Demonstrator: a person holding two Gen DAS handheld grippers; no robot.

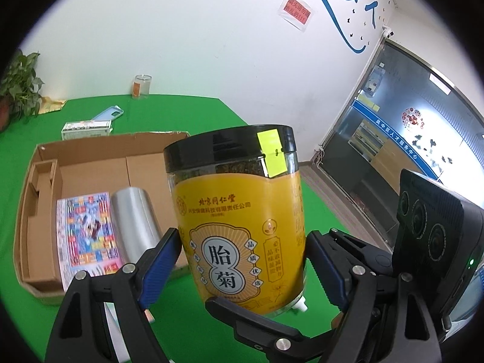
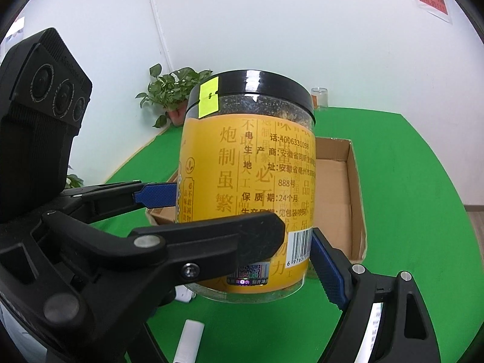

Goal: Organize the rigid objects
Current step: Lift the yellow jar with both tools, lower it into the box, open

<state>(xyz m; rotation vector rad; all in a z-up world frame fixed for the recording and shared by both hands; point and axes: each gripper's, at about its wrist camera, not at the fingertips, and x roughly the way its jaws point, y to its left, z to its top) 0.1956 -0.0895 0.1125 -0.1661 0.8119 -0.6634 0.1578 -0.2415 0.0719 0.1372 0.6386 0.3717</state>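
I have the yellow tea jar (image 1: 239,220) lifted off the green bench (image 1: 187,112), left gripper (image 1: 242,269) and right gripper (image 2: 302,242) both clamping it between their fingers. Next, I judge: carry it toward ten o'clock into the cardboard tray (image 1: 99,163), beside the steel cup (image 1: 134,220).
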